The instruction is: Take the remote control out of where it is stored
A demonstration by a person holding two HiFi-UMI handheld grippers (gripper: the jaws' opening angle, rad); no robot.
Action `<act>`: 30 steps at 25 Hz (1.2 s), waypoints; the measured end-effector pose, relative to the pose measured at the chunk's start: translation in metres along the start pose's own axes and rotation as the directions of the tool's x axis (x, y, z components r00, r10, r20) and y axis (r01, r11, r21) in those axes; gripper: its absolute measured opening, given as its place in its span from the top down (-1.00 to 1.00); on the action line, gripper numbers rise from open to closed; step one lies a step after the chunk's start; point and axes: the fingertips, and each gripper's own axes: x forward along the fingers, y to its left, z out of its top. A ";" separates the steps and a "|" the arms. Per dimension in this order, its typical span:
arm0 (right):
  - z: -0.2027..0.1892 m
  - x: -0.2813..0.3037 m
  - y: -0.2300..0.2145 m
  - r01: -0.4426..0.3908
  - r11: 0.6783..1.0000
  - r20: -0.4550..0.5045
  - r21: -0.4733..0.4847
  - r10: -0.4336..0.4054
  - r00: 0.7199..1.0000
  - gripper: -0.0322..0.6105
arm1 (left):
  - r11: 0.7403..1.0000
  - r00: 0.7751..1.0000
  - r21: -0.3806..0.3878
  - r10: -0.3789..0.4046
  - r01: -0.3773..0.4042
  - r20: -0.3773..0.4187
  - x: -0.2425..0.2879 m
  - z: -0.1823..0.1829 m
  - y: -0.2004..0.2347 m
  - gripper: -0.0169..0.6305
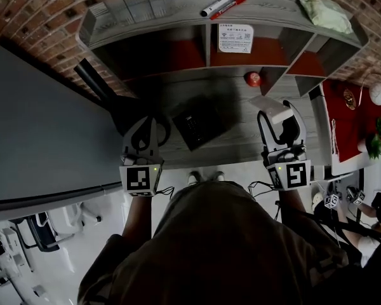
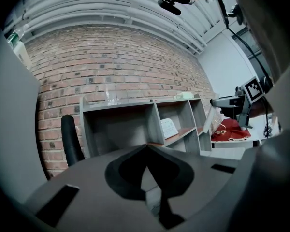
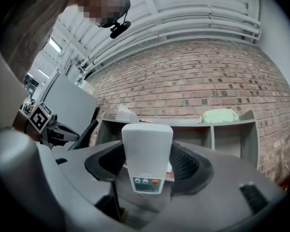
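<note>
My right gripper [image 1: 278, 117] is shut on a white remote control [image 1: 270, 107] and holds it in front of the grey shelf unit [image 1: 146, 19]. In the right gripper view the remote [image 3: 147, 144] stands upright between the jaws of the right gripper [image 3: 145, 178], its small buttons, one of them orange, at the lower end. My left gripper [image 1: 146, 128] hangs at the left above the desk, jaws together and holding nothing. In the left gripper view the left gripper [image 2: 146, 150] faces the shelf unit [image 2: 135, 115].
On the shelf top lie two markers [image 1: 220, 4] and a green cloth [image 1: 324, 11]. A printed card [image 1: 235, 38] and a red ball [image 1: 253, 79] sit in the compartments. A black object [image 1: 199, 123] lies on the desk. Black chair [image 1: 94, 84] left, red-covered table [image 1: 352, 116] right.
</note>
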 end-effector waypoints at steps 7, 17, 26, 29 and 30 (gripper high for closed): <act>-0.014 -0.005 0.002 -0.032 0.999 -0.069 -0.009 0.031 0.997 -0.01 | 1.000 1.000 -0.001 -0.015 0.015 -0.003 -0.001 0.000 -0.008 0.91; -0.099 0.039 -0.003 -0.349 0.928 -0.446 -0.133 0.259 0.857 -0.01 | 1.000 1.000 -0.009 -0.024 0.024 -0.015 -0.010 -0.002 -0.011 0.91; -0.214 0.057 0.016 -0.691 0.720 -0.800 -0.058 0.381 0.463 -0.01 | 0.999 0.998 -0.041 -0.032 0.029 -0.057 -0.017 -0.018 -0.017 0.91; -0.256 0.056 0.018 -0.740 0.672 -0.868 0.001 0.368 0.334 -0.01 | 0.998 0.996 -0.053 -0.038 0.034 -0.075 -0.019 -0.023 -0.021 0.91; -0.270 0.054 0.019 -0.757 0.652 -0.885 0.030 0.369 0.283 -0.01 | 0.998 0.996 -0.057 -0.039 0.035 -0.077 -0.019 -0.023 -0.023 0.91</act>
